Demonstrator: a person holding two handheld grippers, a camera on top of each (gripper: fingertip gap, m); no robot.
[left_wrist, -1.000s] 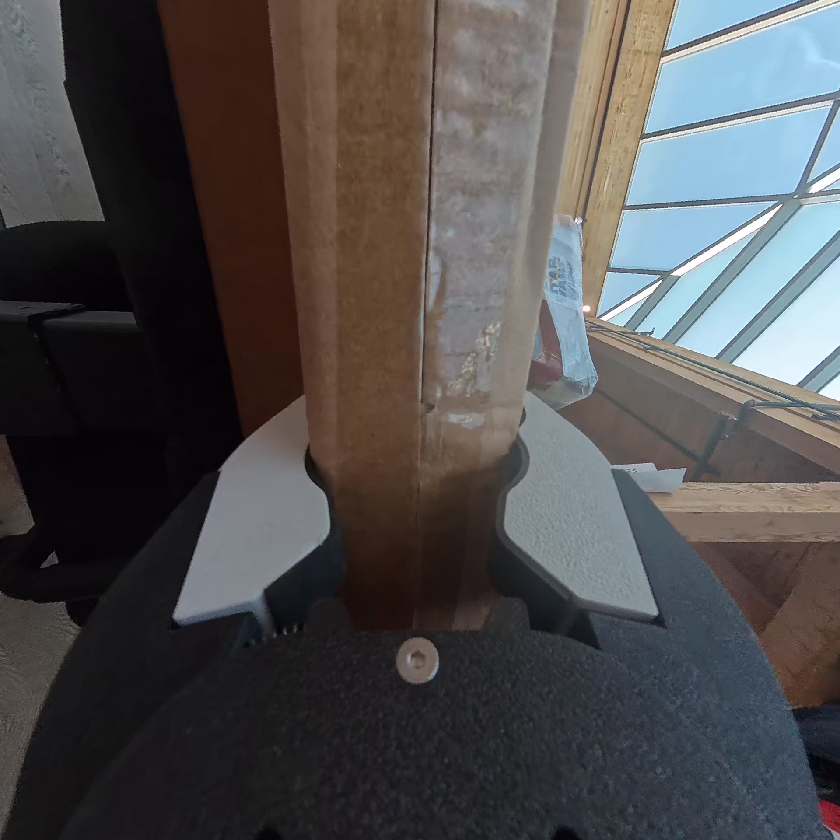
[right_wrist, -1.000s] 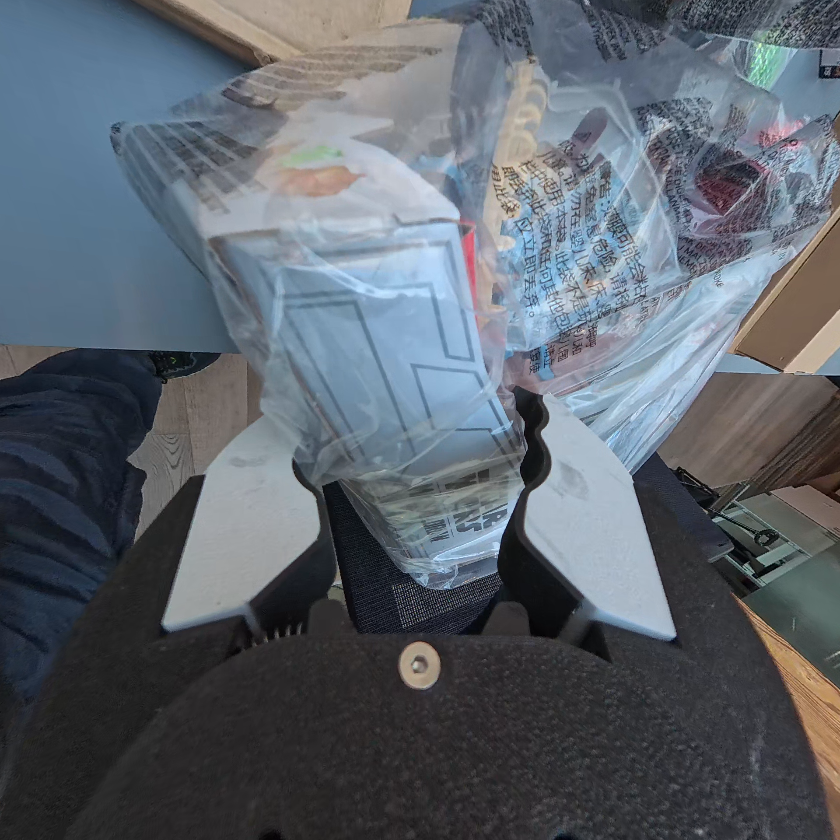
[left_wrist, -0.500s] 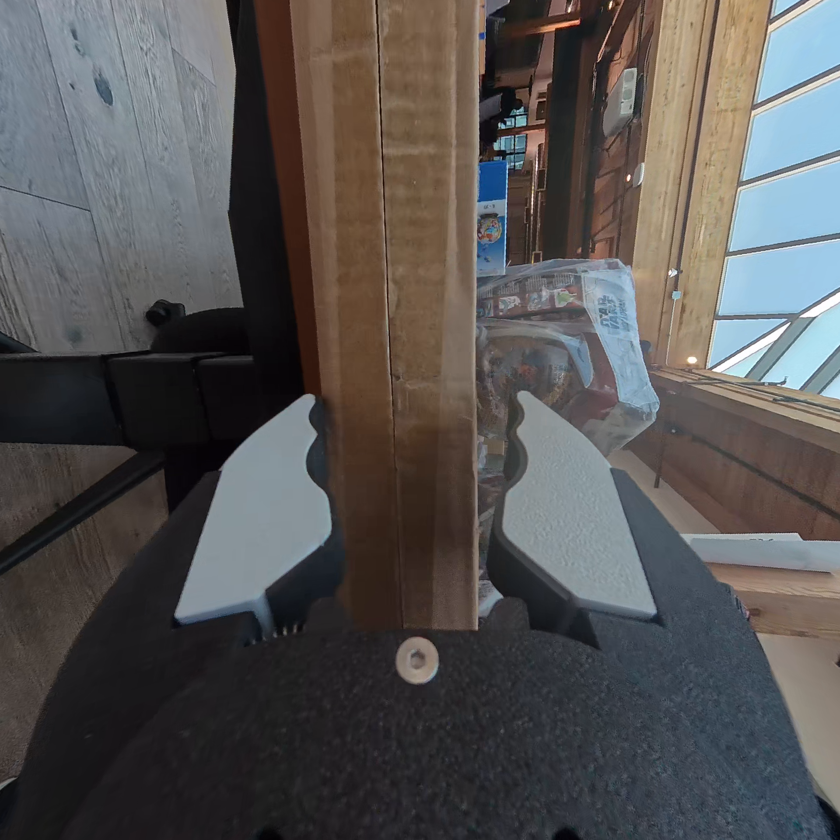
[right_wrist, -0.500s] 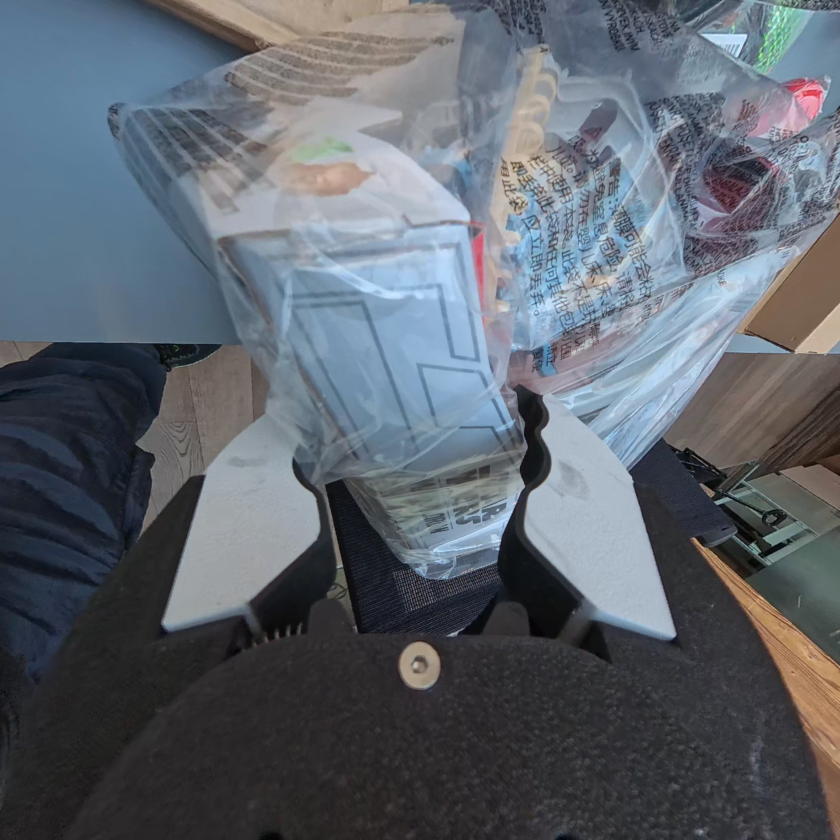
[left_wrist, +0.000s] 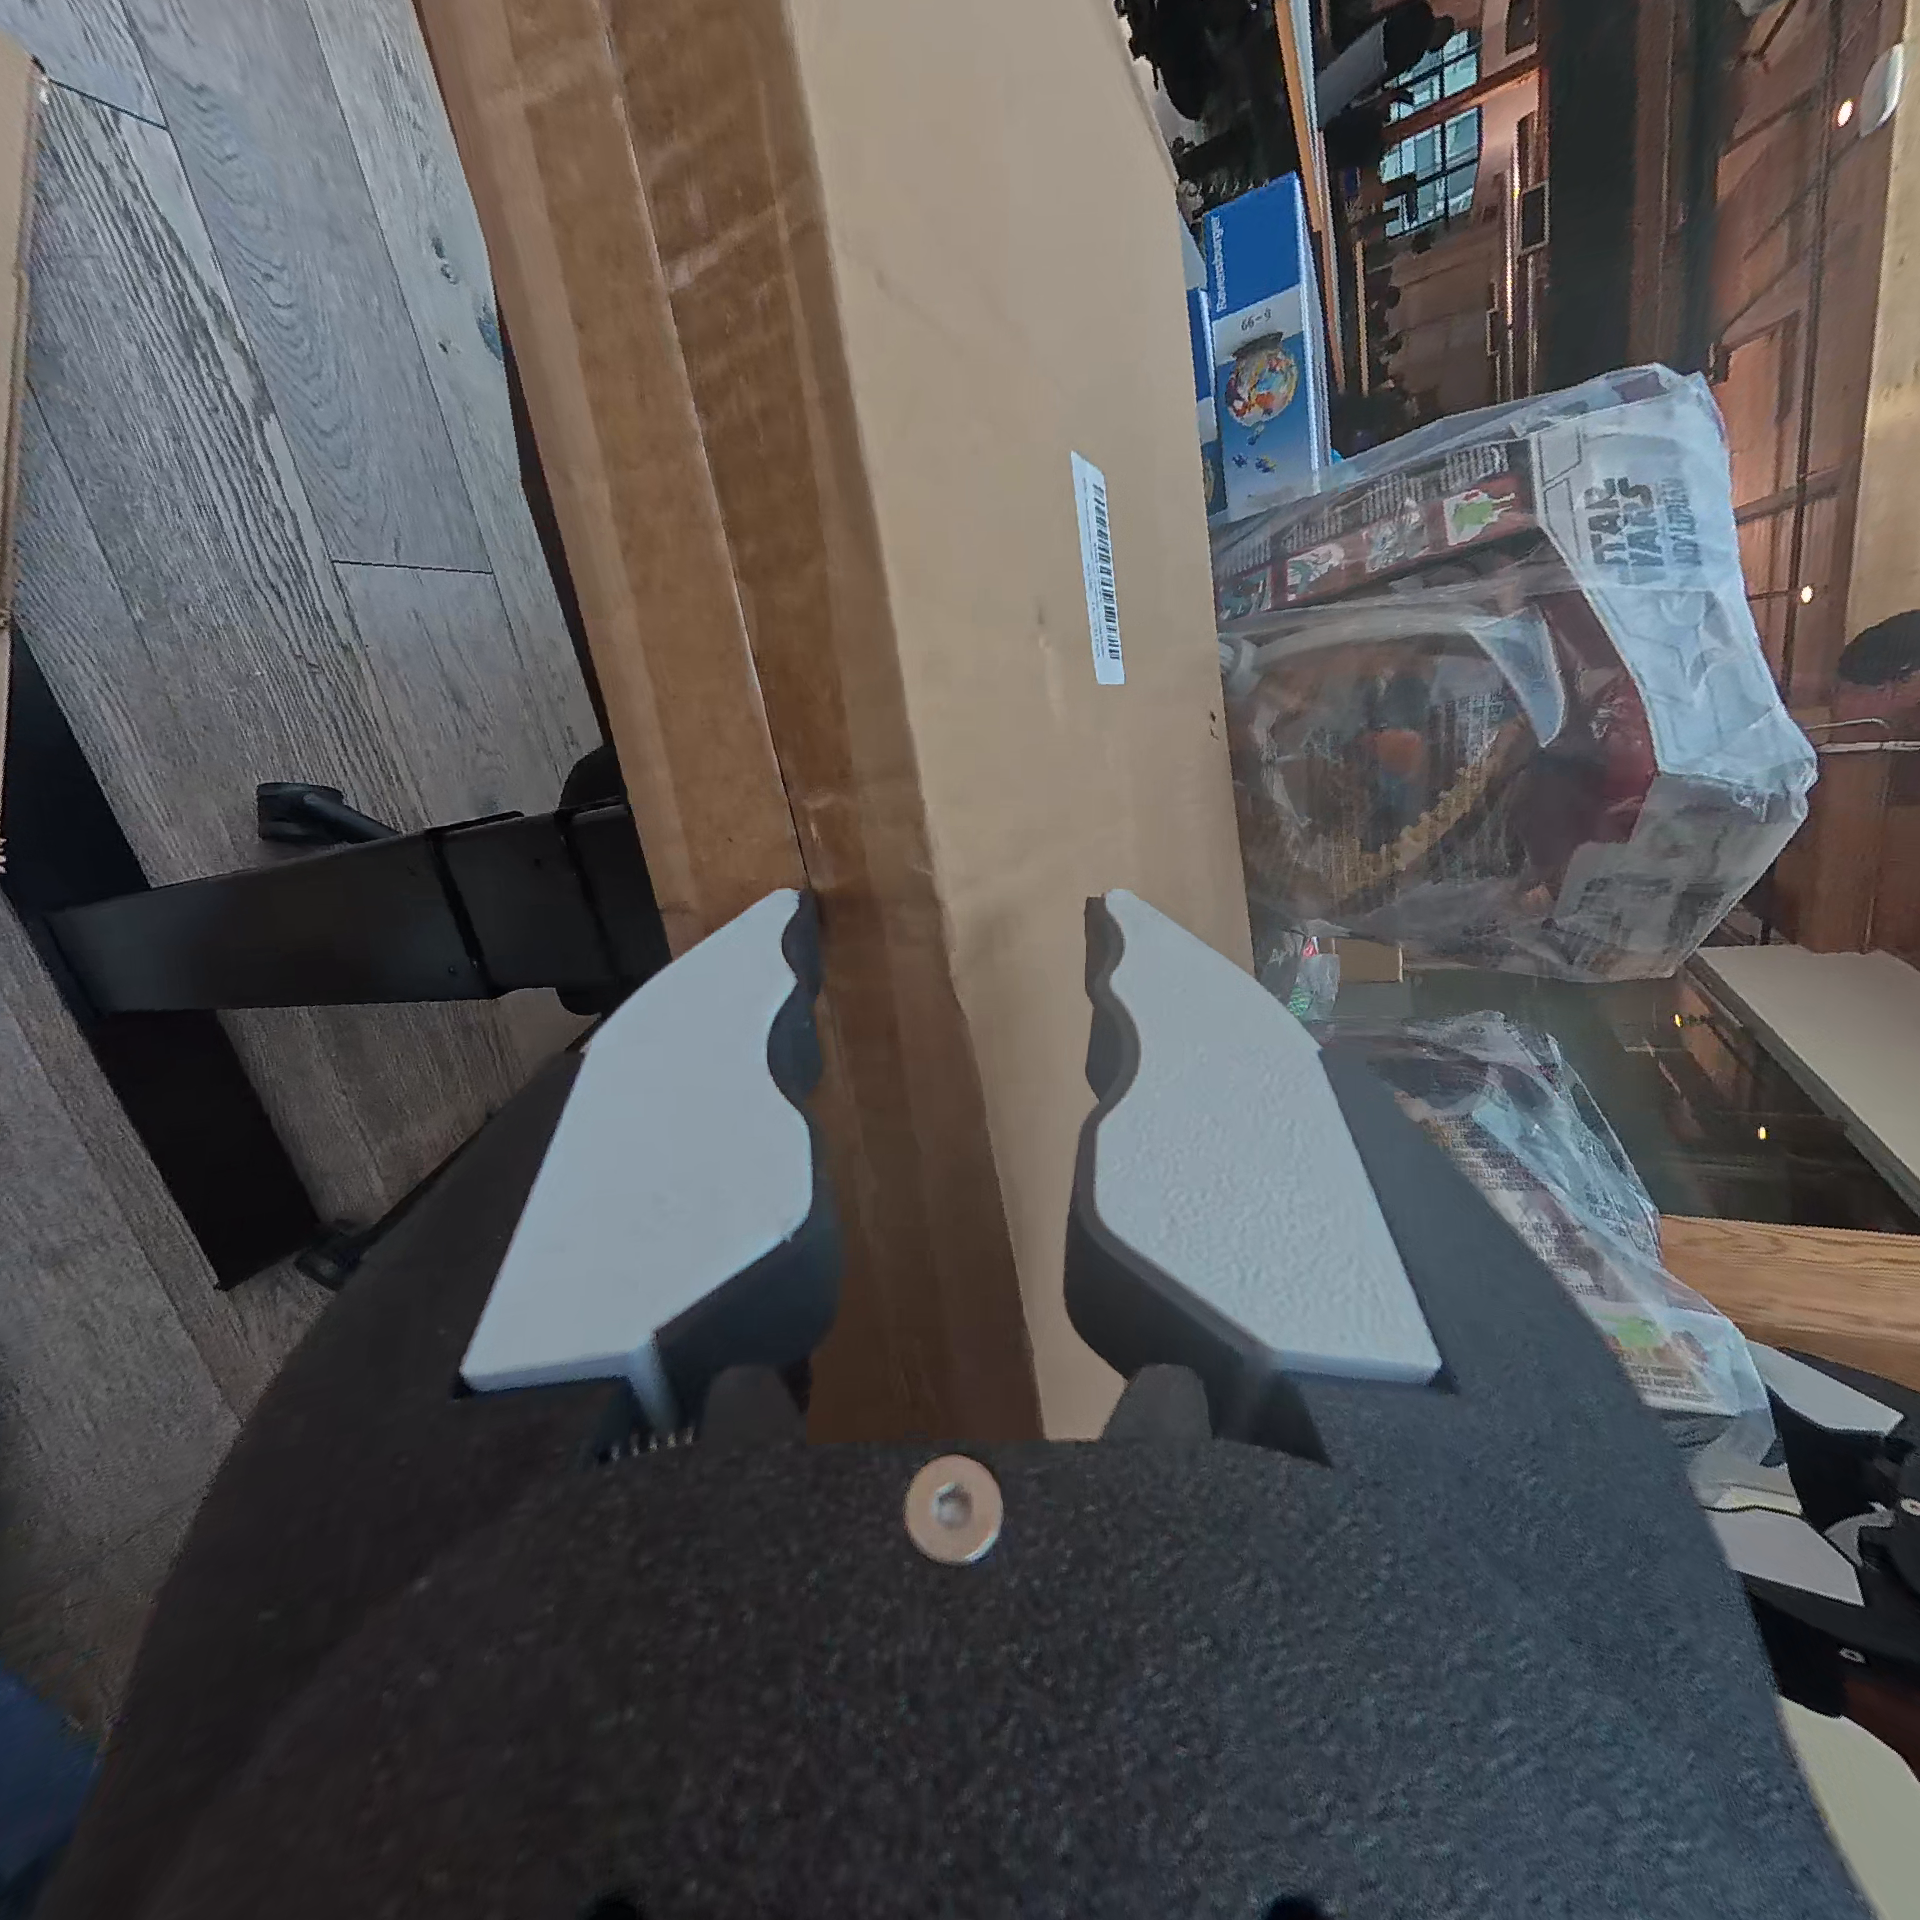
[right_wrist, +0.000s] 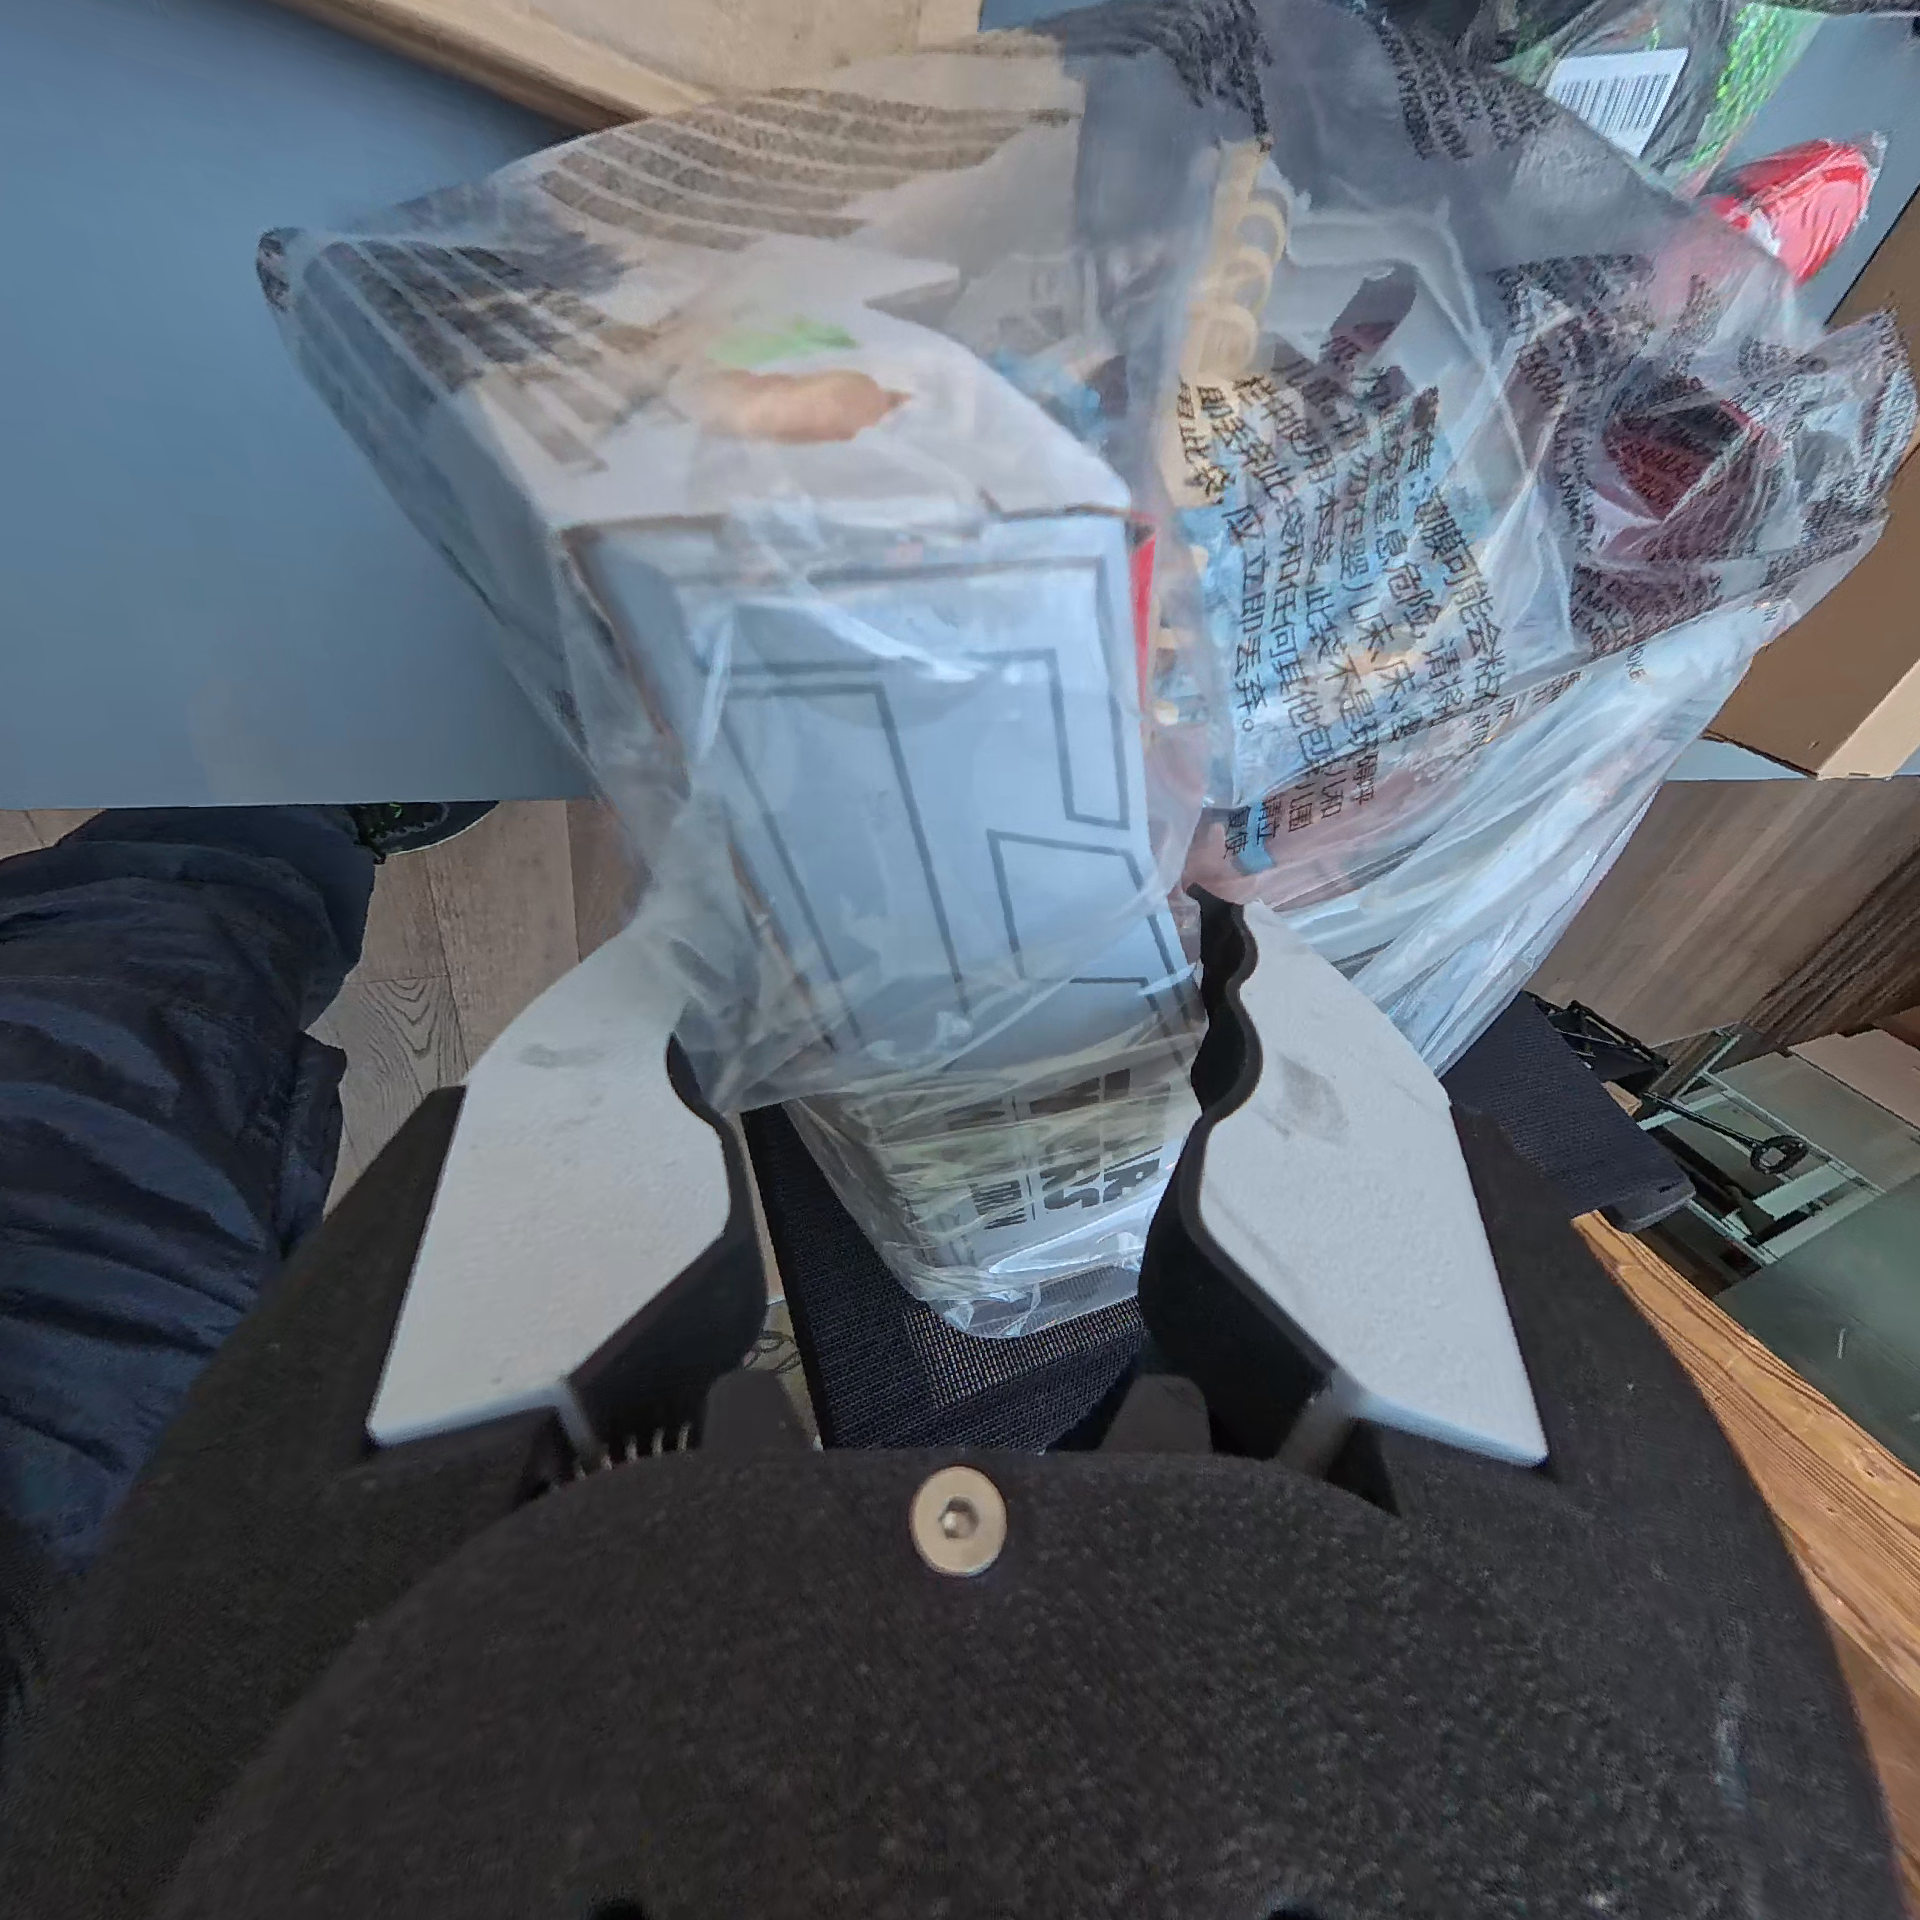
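My left gripper is shut on the edge of a large brown cardboard box, which fills the gap between the fingers and runs up out of view. My right gripper is shut on a grey toy box in a clear printed plastic bag, held over the edge of a grey table. A second printed bag bulges against it on the right. In the left wrist view, a bagged toy box sits right of the cardboard, another bag lies below it, and the other gripper shows at the lower right.
A black metal table frame crosses a grey wood floor left of the cardboard. A blue box stands behind it. A person's dark blue leg and a black mesh chair are below the right gripper. More cardboard lies at the right. Tip to tip, the grippers are about 40 cm apart.
The left wrist view has swung round. The box's broad face and the bagged toys now show, and the left fingers stand slightly closer together. The right gripper has kept its hold and barely moved.
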